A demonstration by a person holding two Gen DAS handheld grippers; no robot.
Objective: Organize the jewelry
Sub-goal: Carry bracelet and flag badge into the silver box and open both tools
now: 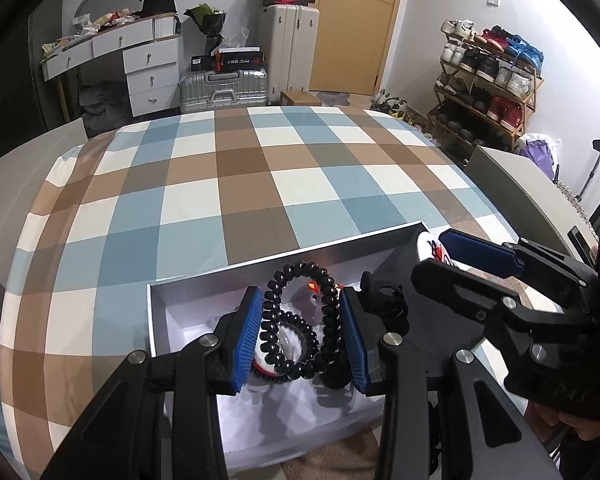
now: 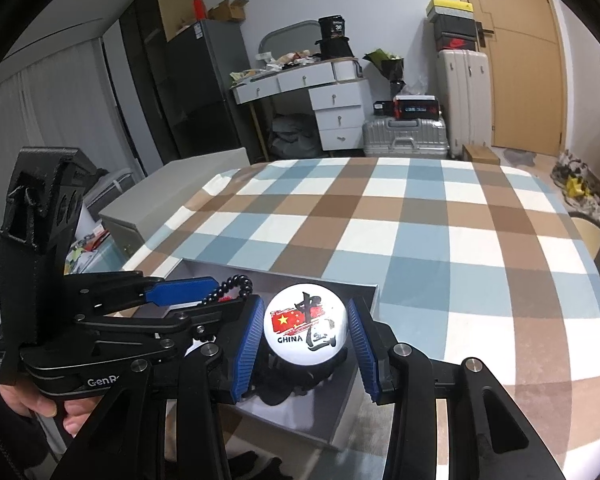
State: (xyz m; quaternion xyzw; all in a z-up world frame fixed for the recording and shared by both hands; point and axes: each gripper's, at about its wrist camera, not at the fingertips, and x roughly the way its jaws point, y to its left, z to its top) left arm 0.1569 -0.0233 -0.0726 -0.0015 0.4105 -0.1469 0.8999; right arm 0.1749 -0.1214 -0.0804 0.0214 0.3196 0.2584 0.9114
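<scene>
1. Two grippers over my grey box (image 1: pixel 284 258) on the checked bed (image 1: pixel 228 184).
2. Left gripper (image 1: pixel 300 330) pinches a black beaded bracelet (image 1: pixel 324 304) above the box.
3. Right gripper (image 2: pixel 306 338) clamps a white "CHINA" badge (image 2: pixel 305 328).

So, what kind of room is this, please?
Most likely a bedroom at home: a bed under a checked blue, brown and white cover, a white dressing desk with drawers, and a wooden shoe rack.
</scene>
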